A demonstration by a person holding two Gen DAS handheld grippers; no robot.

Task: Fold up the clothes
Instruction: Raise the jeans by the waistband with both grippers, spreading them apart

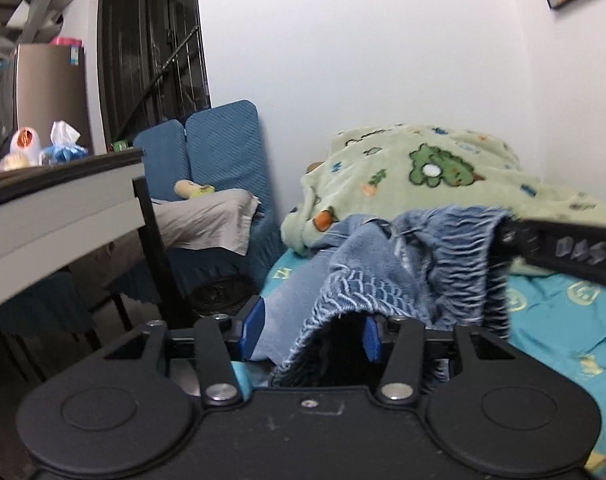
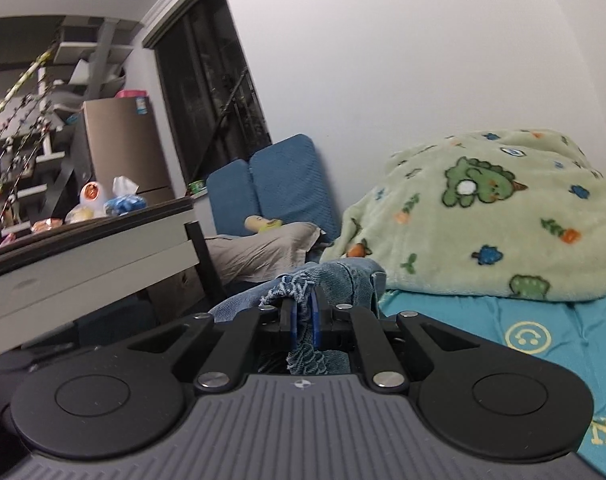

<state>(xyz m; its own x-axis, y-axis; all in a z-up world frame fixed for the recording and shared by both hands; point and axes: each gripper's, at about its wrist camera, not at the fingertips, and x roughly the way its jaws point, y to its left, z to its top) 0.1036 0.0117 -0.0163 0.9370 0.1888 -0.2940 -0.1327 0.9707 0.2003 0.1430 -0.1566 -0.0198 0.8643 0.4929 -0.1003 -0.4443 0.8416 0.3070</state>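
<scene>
A blue denim garment with a frayed hem [image 1: 387,264] hangs bunched over the teal bed sheet [image 1: 559,320]. My left gripper [image 1: 311,332] is open, its blue pads wide apart, with a fold of the denim draped between and over them. My right gripper [image 2: 303,316] is shut on the frayed denim edge [image 2: 303,280], which is pinched between its blue pads. In the left wrist view the right gripper's black arm [image 1: 559,248] reaches in from the right and holds the denim up.
A green dinosaur blanket [image 1: 423,176] is heaped on the bed behind the denim, against the white wall. A grey table [image 1: 63,204] with bags and tissues stands at left. Blue cushions [image 1: 223,140] and a beige cloth [image 1: 207,224] lie beyond it.
</scene>
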